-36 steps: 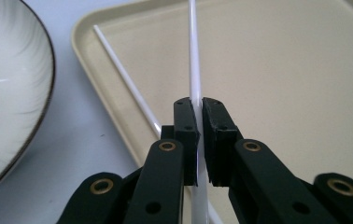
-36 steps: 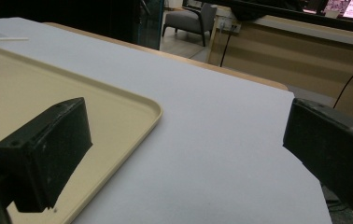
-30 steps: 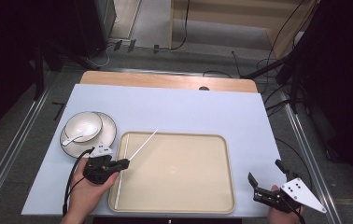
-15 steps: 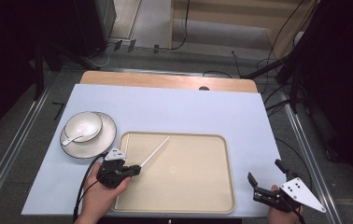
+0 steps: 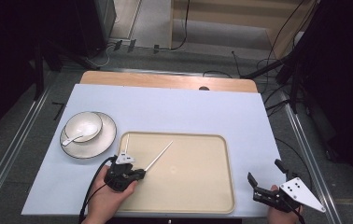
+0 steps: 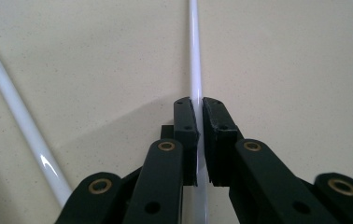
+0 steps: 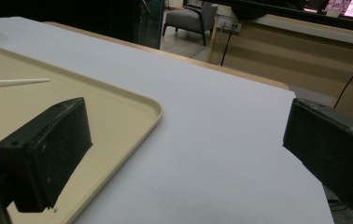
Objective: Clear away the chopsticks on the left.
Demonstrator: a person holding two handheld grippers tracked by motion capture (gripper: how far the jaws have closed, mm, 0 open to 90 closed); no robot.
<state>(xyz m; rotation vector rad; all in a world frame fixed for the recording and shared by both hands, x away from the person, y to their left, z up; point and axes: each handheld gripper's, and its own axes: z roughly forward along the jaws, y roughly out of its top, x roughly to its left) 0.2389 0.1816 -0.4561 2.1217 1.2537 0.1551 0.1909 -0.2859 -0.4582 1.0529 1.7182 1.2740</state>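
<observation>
Clenched on a thin white chopstick [image 6: 195, 70], the left gripper [image 5: 139, 173] sits low over the near left corner of the tan tray [image 5: 212, 205], its jaws pinching the stick close to one end while the rest runs out over the tray floor toward the middle. A second chopstick [image 5: 126, 144] lies close by along the tray's left edge, apart from the held one; in the left gripper view it slants past at the left [image 6: 20, 121].

That stick looks light, stiff and glossy, so I would expect it to swivel or slide in a pinch this narrow, held so far from its middle. A grip nearer the centre would steady it, though for a short set-down the end hold may do.

Beyond the tray's left edge, on the pale blue table [image 5: 188, 107], stands a plate [image 5: 107, 140] carrying a bowl [image 5: 79, 123] with a spoon [image 5: 76, 136] in it, near enough that a swing of the long end could clip it. The tray's raised rim could catch a low tip.

Over by the table's near right corner the right gripper [image 5: 264, 183] hovers with jaws spread wide and nothing between them, well apart from the tray's right edge. The tray's middle and right side lie bare, giving plenty of room.
</observation>
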